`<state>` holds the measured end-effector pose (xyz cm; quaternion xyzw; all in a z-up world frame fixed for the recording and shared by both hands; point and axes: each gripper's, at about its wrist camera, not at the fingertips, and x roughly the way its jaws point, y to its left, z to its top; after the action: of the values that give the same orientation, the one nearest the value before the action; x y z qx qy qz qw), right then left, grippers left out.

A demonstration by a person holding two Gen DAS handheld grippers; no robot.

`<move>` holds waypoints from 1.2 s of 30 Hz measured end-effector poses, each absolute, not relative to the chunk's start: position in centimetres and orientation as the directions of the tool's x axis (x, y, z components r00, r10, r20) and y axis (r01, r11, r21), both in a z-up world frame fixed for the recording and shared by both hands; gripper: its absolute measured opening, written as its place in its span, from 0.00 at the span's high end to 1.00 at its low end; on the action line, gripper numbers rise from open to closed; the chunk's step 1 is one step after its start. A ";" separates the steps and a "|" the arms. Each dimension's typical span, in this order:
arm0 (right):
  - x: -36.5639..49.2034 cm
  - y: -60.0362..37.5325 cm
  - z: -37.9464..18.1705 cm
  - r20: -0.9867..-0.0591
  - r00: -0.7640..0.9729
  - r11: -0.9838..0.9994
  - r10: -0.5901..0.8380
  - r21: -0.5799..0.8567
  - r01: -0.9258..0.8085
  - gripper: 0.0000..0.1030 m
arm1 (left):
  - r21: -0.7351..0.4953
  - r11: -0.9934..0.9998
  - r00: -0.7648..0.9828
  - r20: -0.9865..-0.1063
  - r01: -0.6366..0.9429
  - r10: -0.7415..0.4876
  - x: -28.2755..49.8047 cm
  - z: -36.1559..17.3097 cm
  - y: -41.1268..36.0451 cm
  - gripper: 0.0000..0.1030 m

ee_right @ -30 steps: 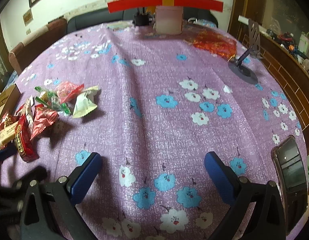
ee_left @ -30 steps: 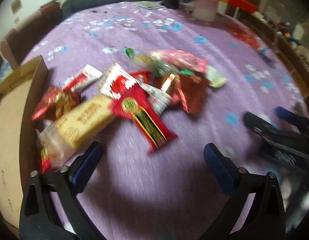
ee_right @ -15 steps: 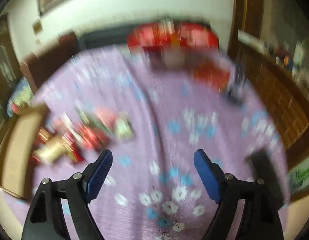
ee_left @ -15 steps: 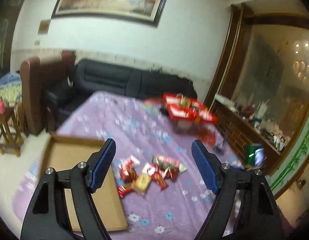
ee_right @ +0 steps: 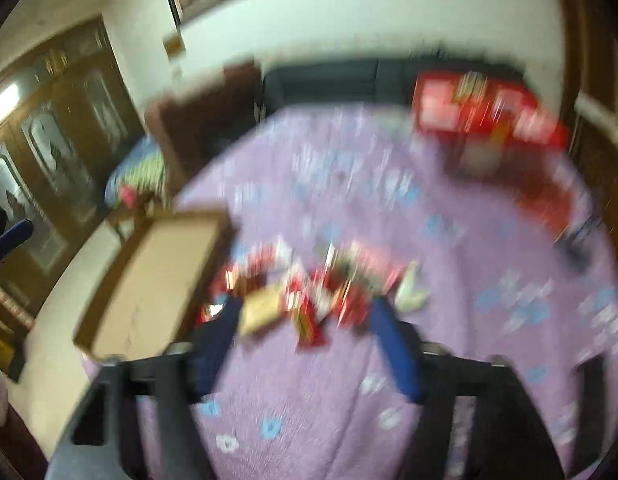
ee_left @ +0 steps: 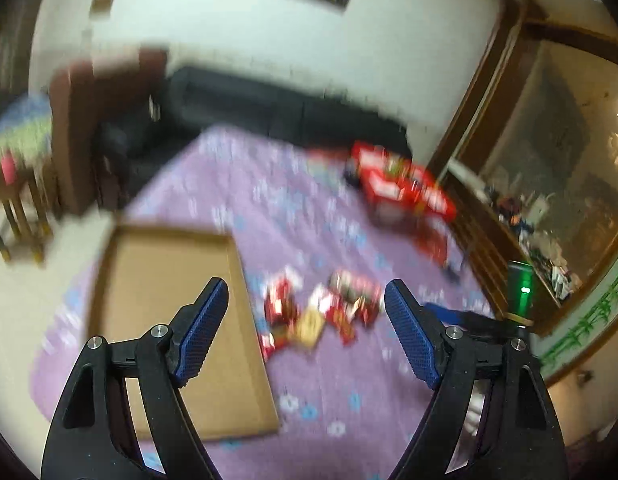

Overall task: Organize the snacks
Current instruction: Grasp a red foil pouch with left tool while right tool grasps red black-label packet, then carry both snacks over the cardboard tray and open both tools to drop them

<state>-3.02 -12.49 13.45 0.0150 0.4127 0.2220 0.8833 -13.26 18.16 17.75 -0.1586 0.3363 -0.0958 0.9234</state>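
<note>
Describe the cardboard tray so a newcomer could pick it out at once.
Start at the round table with the purple flowered cloth. At its left edge lies the cardboard tray, just left of the snack pile. It is the only plain brown, flat, shallow-rimmed thing there; the snacks are small shiny wrappers, and the red box stands at the far side.

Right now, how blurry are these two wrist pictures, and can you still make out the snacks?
Left wrist view: motion blur smears the snack pile and cardboard tray, while the left tongs stay sharp. Right wrist view: heavier blur, even the right tongs are smeared, and the snacks are only red and yellow patches. Fisheye bending curves both.
</note>
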 end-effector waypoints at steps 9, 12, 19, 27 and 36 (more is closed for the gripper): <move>0.2 -9.4 6.5 -0.785 0.503 0.896 0.361 0.142 -0.422 0.47 | -0.319 0.947 0.662 -0.702 0.039 -0.264 -10.1 8.5 16.8 0.21; 1.3 -8.4 5.0 -0.796 0.493 0.896 0.352 0.135 -0.422 0.47 | -0.303 0.952 0.635 -0.729 0.037 -0.256 -8.9 7.5 16.3 0.21; 2.1 -8.3 3.5 -0.770 0.516 0.898 0.374 0.162 -0.409 0.67 | -0.244 0.967 0.598 -0.766 0.071 -0.237 -6.1 6.3 14.6 0.21; 2.5 -9.5 3.4 -0.743 0.496 0.875 0.450 0.255 -0.411 0.69 | -0.099 0.989 0.612 -0.777 0.114 -0.148 -1.3 6.2 11.3 0.21; 2.7 -9.7 3.3 -0.738 0.483 0.867 0.471 0.287 -0.408 0.69 | -0.064 0.979 0.485 -0.861 0.195 -0.153 2.3 2.4 9.5 0.22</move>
<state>2.66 -9.69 3.30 0.0359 0.4395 0.2556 0.8603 2.25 9.46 2.41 0.0209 0.4973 -0.1010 0.8614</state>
